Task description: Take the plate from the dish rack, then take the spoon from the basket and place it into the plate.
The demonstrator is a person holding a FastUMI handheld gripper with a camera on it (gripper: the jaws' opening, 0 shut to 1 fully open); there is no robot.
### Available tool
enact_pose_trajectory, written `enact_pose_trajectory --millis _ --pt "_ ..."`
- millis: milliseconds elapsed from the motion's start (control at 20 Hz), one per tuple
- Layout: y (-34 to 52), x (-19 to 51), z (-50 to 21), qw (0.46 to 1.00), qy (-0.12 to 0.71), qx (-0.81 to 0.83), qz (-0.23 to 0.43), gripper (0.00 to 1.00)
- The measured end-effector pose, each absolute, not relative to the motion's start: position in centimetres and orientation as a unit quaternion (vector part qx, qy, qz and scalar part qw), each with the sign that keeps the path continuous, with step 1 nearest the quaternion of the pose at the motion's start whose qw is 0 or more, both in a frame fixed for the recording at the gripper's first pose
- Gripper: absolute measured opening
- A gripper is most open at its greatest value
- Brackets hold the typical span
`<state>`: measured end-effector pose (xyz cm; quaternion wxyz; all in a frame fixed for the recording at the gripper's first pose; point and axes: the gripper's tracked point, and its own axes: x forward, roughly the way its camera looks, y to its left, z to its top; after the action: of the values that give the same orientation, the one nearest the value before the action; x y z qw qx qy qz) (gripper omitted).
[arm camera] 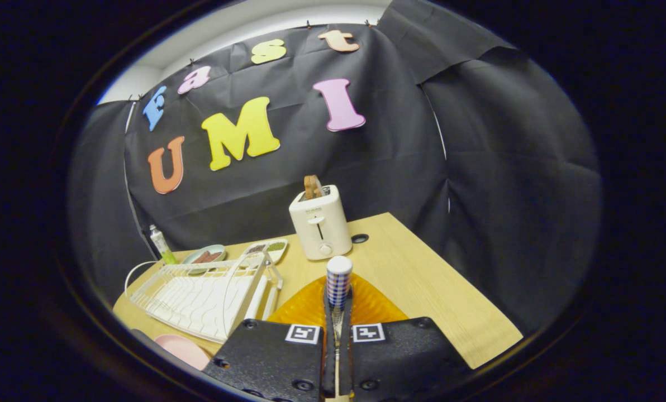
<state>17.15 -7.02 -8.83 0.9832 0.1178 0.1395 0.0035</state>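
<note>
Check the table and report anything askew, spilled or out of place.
Nothing is spilled or broken. The dish rack is empty, and the pink plate lies on the table in front of it. The gripper has its jaws shut on the spoon, held upright by its checkered handle above the orange basket. A slice pokes from the toaster.

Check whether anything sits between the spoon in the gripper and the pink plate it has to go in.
The hand-held gripper is shut on the spoon, above the orange basket. The pink plate lies on the table, off to the side by the white dish rack's near corner. Nothing visible blocks the way, though that corner comes close.
</note>
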Motion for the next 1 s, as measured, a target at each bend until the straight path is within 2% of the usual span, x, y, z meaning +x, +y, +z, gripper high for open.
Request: enact_pose_trajectory --millis 250,400,700,1000 --pt "-8.1 16.2 -3.6 0.988 0.097 0.109 -0.041 0.07" --pt "-6.8 13.8 0.5 0.991 0.057 0.117 -0.042 0.07" --pt "-0.1 7.5 3.6 0.992 0.024 0.125 -0.001 0.07" --pt "9.6 3.8 -0.6 0.987 0.063 0.129 0.071 0.07"
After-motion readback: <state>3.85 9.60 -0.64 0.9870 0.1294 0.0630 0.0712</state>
